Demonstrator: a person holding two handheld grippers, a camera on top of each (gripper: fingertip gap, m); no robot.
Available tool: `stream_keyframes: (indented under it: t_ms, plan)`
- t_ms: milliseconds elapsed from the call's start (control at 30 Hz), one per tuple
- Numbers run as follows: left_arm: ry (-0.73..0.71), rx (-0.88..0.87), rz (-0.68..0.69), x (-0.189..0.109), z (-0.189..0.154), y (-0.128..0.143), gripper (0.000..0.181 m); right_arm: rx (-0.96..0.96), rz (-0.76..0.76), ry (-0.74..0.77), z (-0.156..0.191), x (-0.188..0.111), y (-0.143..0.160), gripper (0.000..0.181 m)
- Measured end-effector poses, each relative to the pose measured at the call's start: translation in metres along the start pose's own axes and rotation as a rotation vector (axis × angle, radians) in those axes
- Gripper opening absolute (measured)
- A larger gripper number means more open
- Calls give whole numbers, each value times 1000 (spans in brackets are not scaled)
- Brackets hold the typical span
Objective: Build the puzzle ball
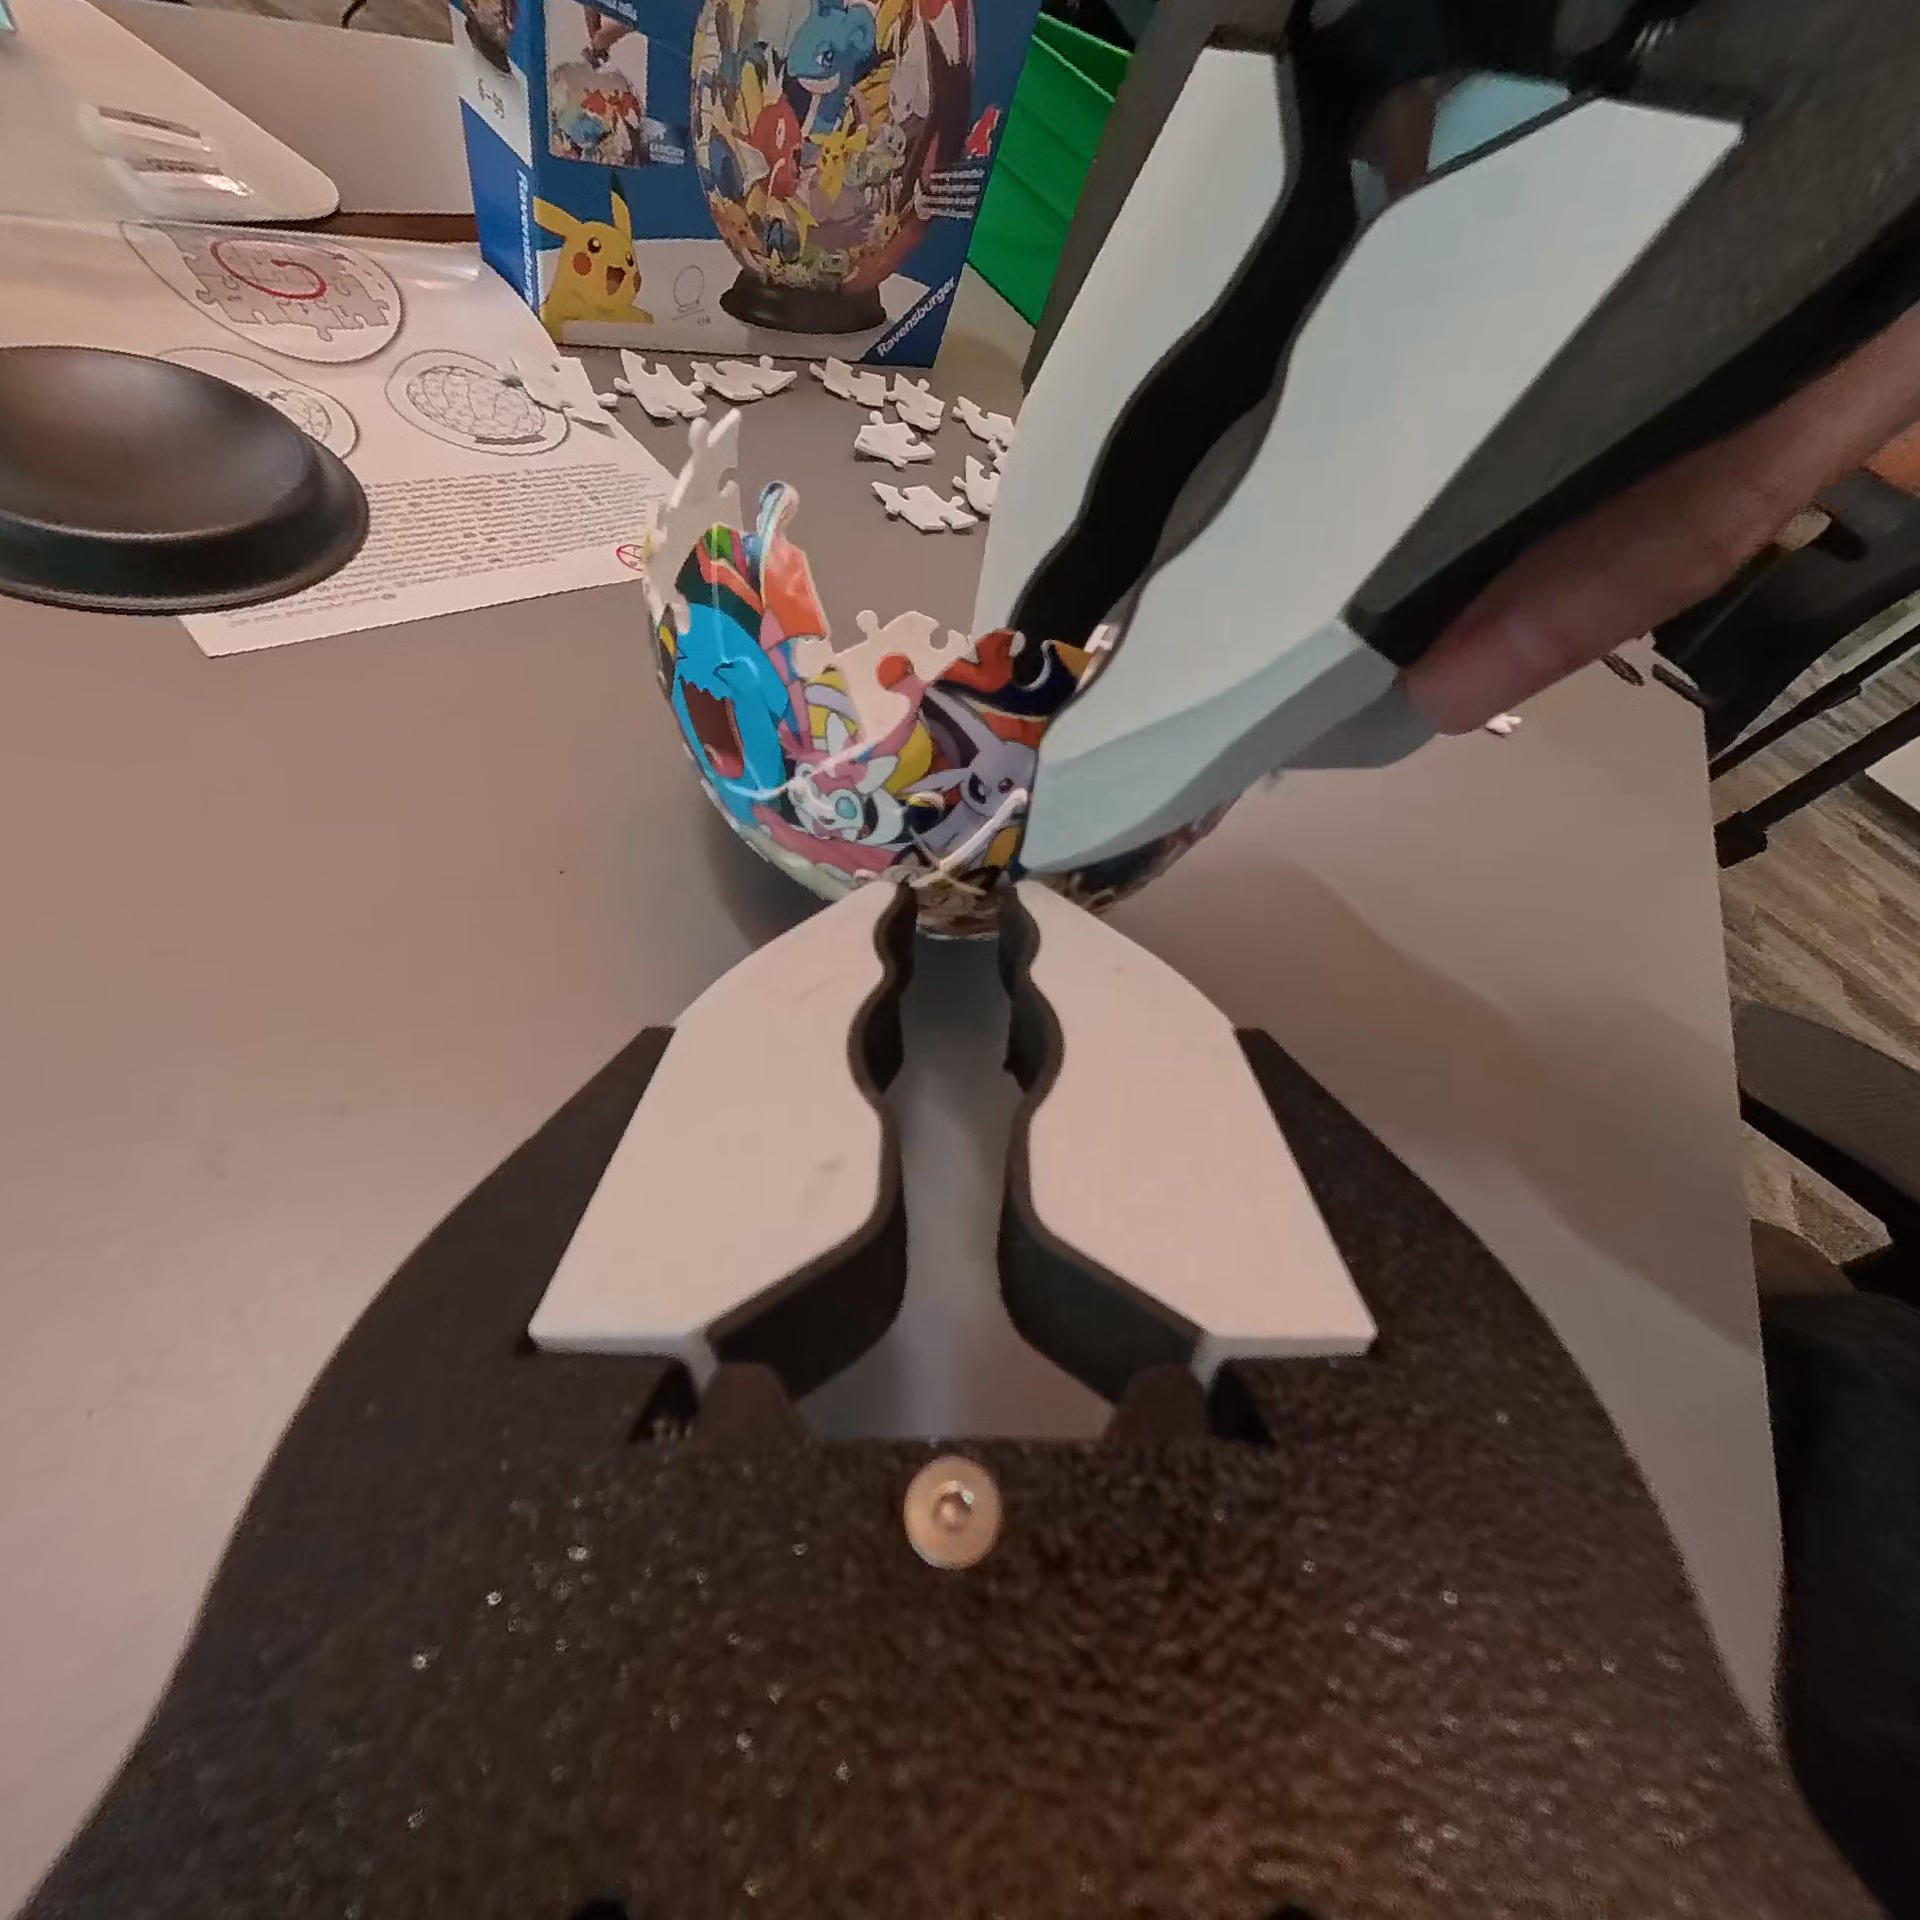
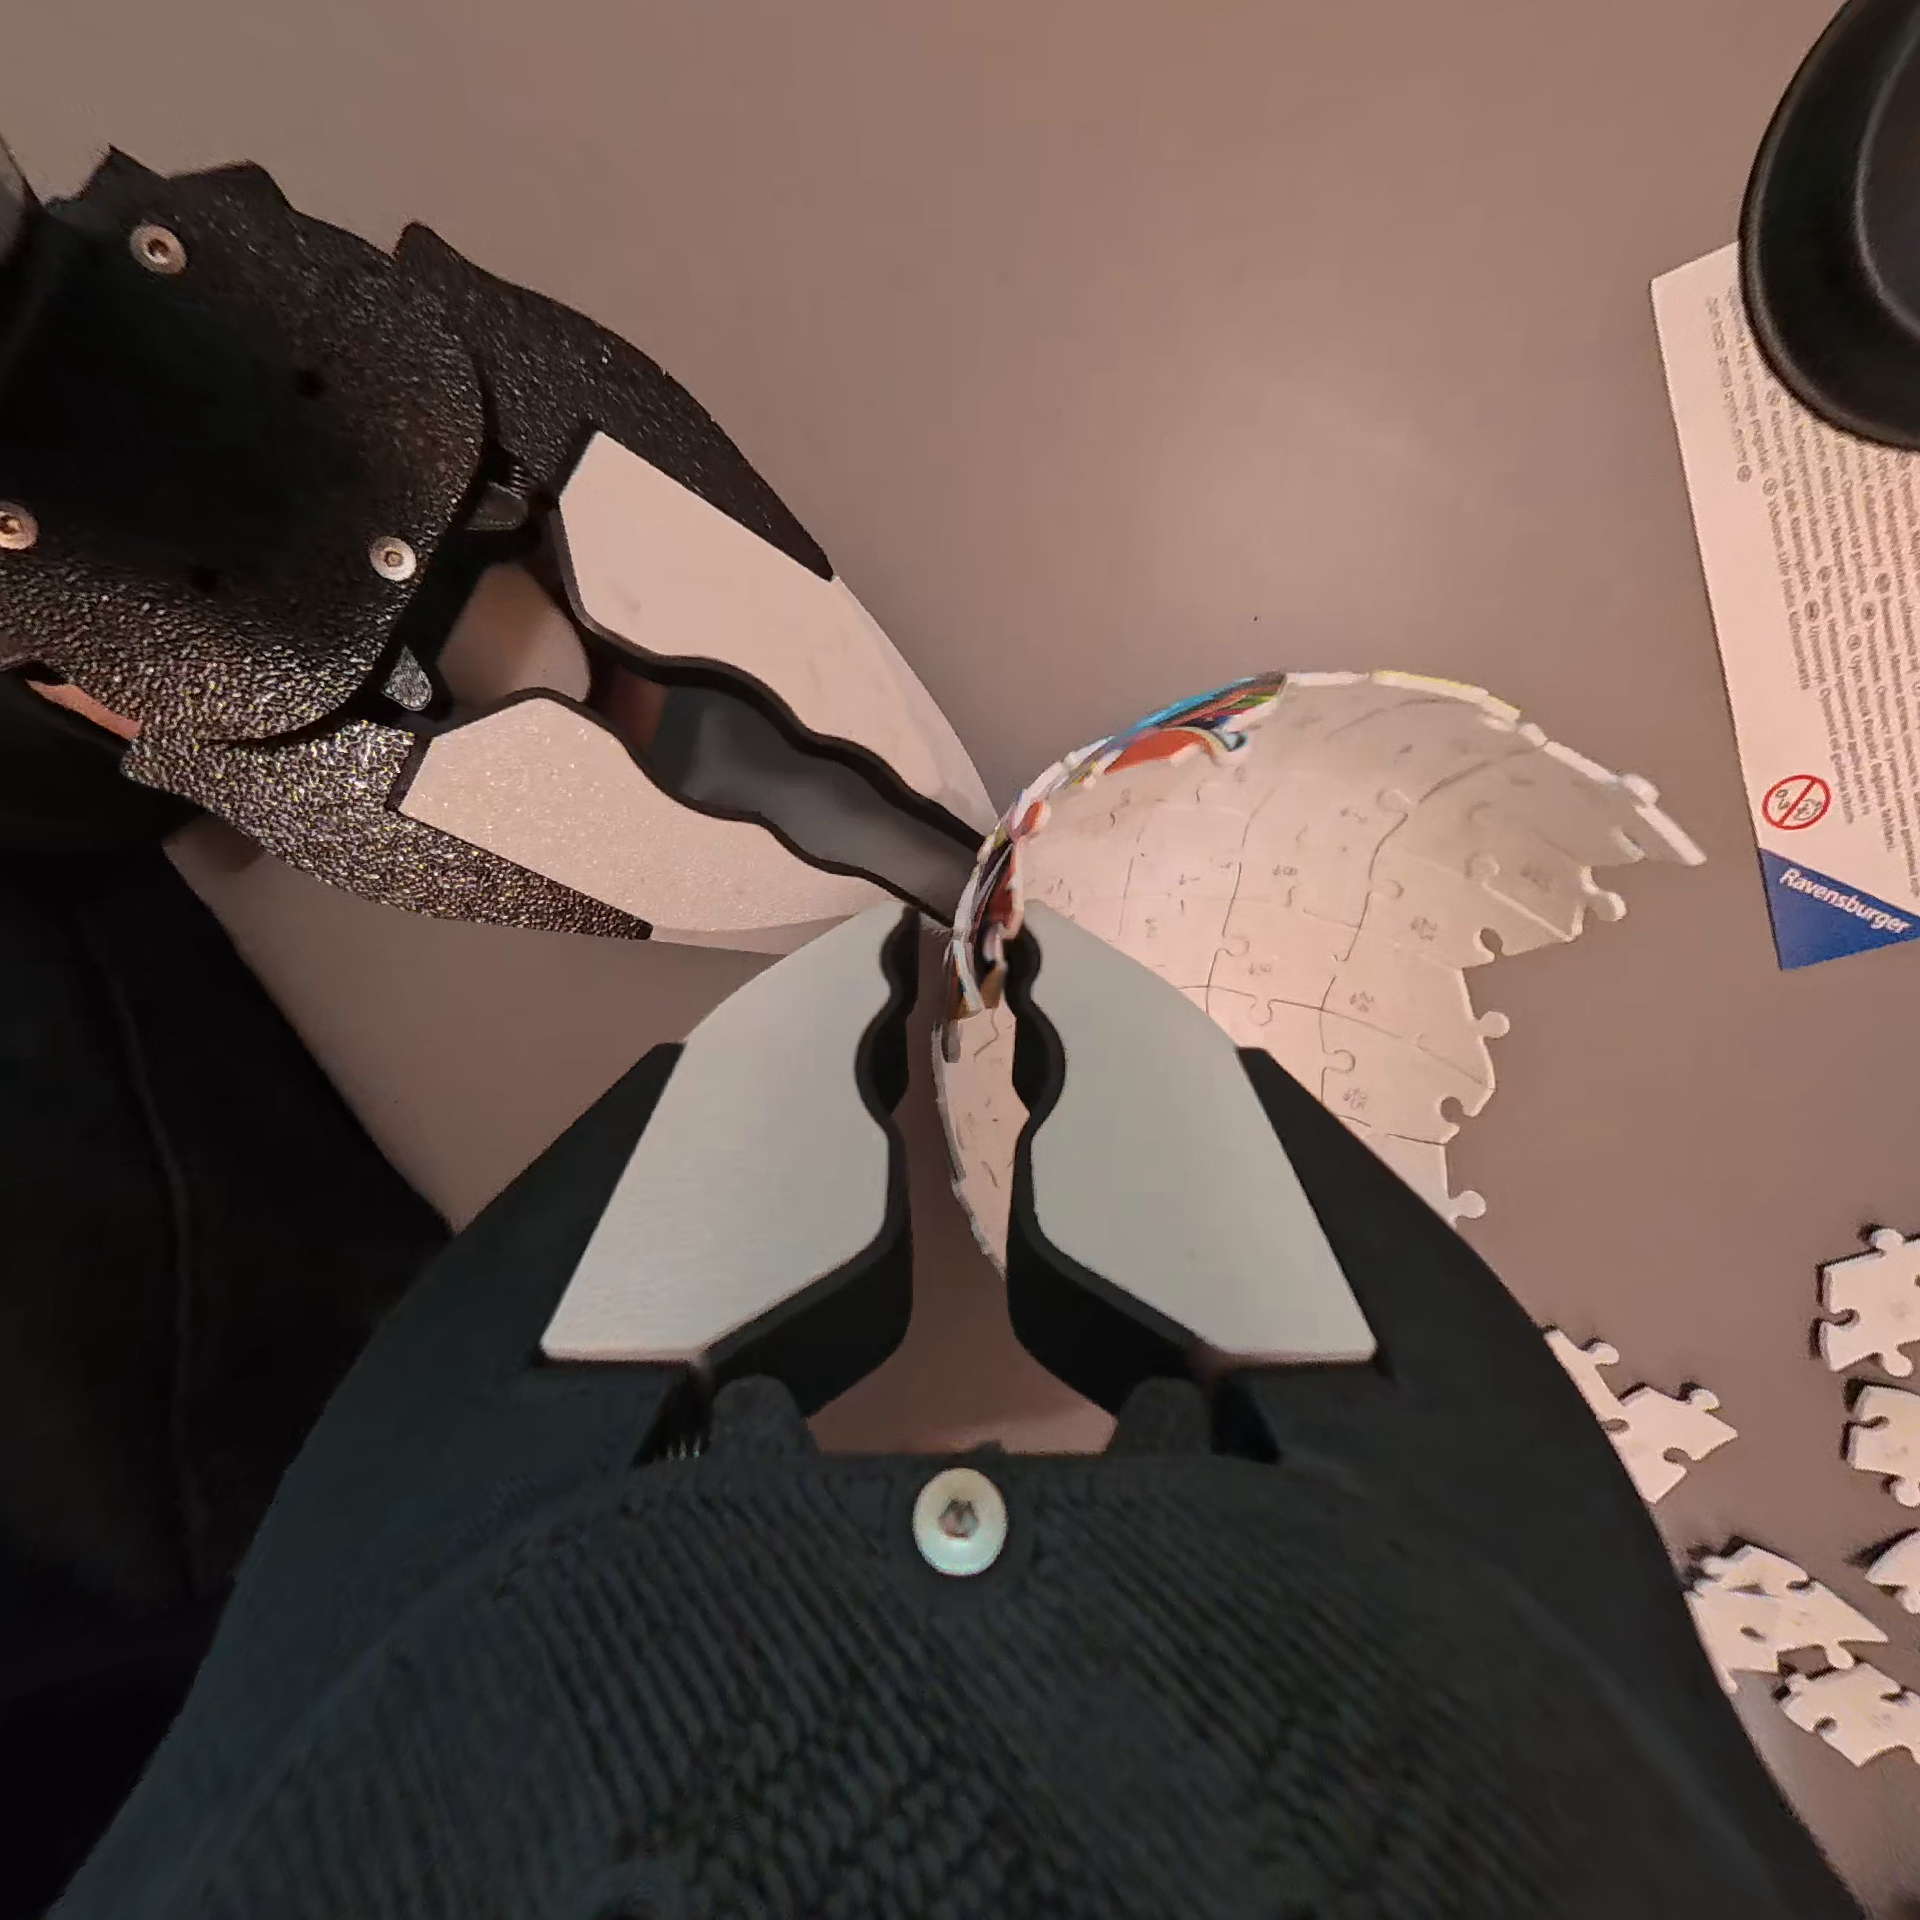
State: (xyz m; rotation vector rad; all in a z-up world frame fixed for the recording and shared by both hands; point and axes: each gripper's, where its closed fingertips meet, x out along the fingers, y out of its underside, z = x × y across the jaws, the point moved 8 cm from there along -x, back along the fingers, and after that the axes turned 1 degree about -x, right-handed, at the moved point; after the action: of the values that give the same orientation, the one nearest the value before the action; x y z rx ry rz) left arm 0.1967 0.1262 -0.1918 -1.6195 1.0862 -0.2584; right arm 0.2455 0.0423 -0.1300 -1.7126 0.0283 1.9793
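Observation:
The half-built puzzle ball (image 1: pixel 748 717) is an open, colourful shell on the grey table; the right wrist view shows its white inside (image 2: pixel 1299 883). My right gripper (image 2: pixel 966 930) is shut on the shell's near rim, one finger inside and one outside; in the left wrist view it (image 1: pixel 1039 665) reaches down from the upper right. My left gripper (image 1: pixel 961 904) has its jaws nearly closed, with its tips against the shell's lower outer wall; it also shows in the right wrist view (image 2: pixel 951 883), coming in from the left. Nothing shows between its fingers.
Loose white puzzle pieces (image 1: pixel 914 416) lie behind the ball and at the right (image 2: pixel 1870 1351). The puzzle box (image 1: pixel 727 177) stands at the back. A black stand (image 1: pixel 156 488) sits on the instruction sheet (image 1: pixel 468 520). The table edge (image 1: pixel 1714 935) is on the right. The tips of both grippers are at nearly the same place.

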Motion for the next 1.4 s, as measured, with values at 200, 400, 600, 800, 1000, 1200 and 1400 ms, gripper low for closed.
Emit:
stream_keyframes:
  t_ms: [200, 400, 600, 800, 1000, 1200, 1400]
  plan:
    - [6, -2, 0, 1, -1, 0, 14, -1, 15, 19, -1, -1, 0, 11]
    - [11, -8, -2, 1, -1, 0, 14, -39, 36, 23, 5, -8, 5, 30]
    - [11, -3, -2, 2, -1, 0, 14, -69, 44, 35, 8, -2, 8, 26]
    - [12, -10, -3, 2, -1, 0, 14, -121, 63, 60, 6, 1, 12, 20]
    - [13, -9, 0, 2, -1, 0, 14, -145, 41, 65, 4, 1, 12, 11]
    - [14, -14, -1, 3, -1, 0, 13, -139, 33, 66, 5, 0, 12, 13]
    - [17, -18, 0, 3, -1, 0, 13, -149, 8, 102, 7, -7, 13, 18]
